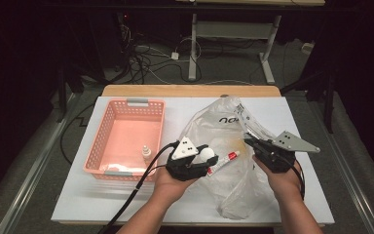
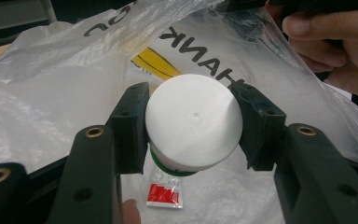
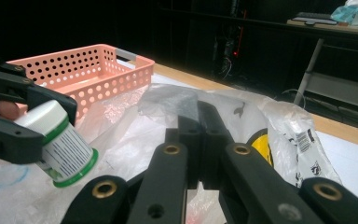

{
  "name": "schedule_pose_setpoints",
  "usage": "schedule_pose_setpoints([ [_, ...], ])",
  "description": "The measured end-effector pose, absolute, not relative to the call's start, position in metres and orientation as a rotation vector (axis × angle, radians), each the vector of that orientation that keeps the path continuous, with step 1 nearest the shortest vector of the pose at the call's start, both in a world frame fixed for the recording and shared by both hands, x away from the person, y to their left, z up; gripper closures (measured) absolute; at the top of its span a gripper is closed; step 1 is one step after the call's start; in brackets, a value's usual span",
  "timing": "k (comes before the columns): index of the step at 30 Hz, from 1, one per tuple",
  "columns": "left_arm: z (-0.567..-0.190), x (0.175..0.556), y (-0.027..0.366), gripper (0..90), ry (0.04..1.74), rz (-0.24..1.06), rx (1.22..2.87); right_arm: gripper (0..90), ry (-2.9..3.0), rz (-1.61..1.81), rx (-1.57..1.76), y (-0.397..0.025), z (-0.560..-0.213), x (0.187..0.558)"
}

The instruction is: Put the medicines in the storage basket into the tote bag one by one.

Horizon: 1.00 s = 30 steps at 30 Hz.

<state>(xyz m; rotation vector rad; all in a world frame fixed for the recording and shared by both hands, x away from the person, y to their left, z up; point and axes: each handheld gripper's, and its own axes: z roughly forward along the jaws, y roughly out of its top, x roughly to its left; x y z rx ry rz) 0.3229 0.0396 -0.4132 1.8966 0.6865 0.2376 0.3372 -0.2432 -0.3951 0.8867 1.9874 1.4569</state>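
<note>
Left gripper (image 1: 205, 157) has its jaws clamped on the white cap of a small jar (image 2: 193, 122), held up off the table (image 1: 78, 195) just over the plastic bag (image 1: 224, 146), near the front edge. That hand (image 1: 173, 183) comes in low from the front, palm wrapped round the handle. Right gripper (image 1: 249, 141) is pinched tight on a fold of the bag, lifting it, wrist angled inward. A red-and-white tube (image 1: 222, 162) lies in the bag between them. Pink basket (image 1: 108, 124) sits toward the left edge with a little bottle (image 1: 146, 151) in it.
</note>
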Motion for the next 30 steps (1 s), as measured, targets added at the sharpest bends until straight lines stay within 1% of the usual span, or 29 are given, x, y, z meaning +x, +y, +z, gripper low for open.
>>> schedule_pose_setpoints([
  [15,-0.413,0.329,0.014,48.4,0.652,0.216,1.918,90.0,1.979,1.467,0.890,-0.244,-0.393,0.337],
  [30,-0.424,0.343,-0.009,48.3,0.658,0.212,1.969,90.0,1.970,1.471,0.884,-0.245,-0.391,0.339],
])
